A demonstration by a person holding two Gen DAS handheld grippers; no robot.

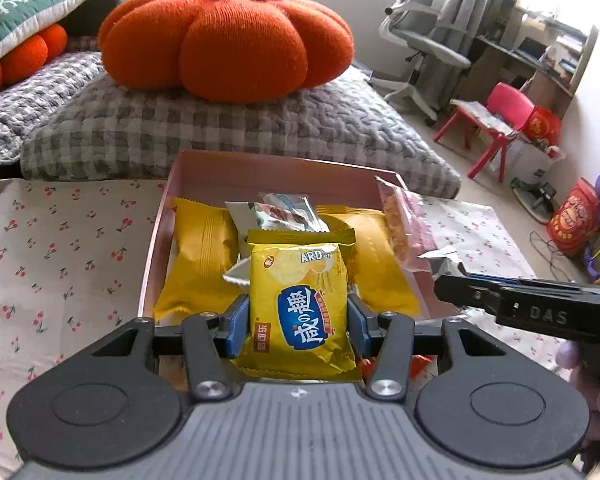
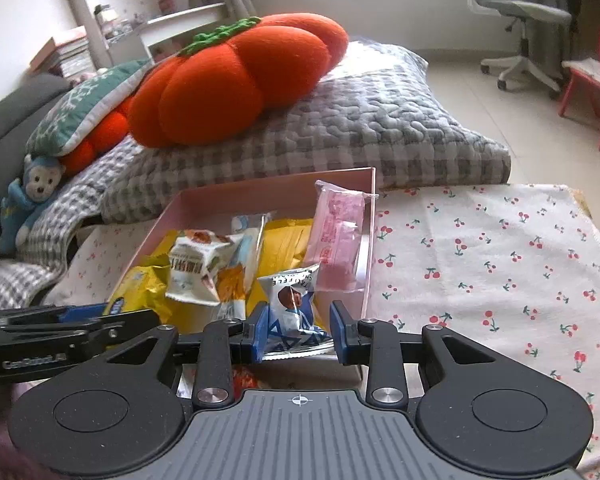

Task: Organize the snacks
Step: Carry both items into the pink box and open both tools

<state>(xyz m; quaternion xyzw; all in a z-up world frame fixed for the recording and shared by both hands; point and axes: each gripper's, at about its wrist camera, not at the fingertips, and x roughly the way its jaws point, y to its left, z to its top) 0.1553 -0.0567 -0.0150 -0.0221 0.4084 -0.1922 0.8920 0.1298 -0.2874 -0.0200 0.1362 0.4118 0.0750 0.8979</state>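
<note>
My left gripper (image 1: 298, 312) is shut on a yellow cracker packet (image 1: 300, 304) with a blue logo, held upright over the near end of a pink box (image 1: 153, 248). In the box lie other yellow packets (image 1: 200, 264), a white packet (image 1: 280, 216) and a pink packet (image 1: 404, 224) that leans on the right wall. My right gripper (image 2: 298, 320) is shut on a white and blue truffle packet (image 2: 290, 304) over the pink box (image 2: 370, 240). In the right wrist view the left gripper (image 2: 72, 320) comes in from the left with its yellow packet (image 2: 140, 288). The right gripper's black body (image 1: 540, 308) enters the left wrist view from the right.
The box stands on a cherry-print cloth (image 2: 500, 264). Behind it a grey checked quilt (image 1: 228, 132) bears an orange pumpkin cushion (image 1: 228, 40). A stuffed blue monkey (image 2: 28, 200) lies at the far left. An office chair (image 1: 420, 44) and a red chair (image 1: 496, 120) stand on the floor.
</note>
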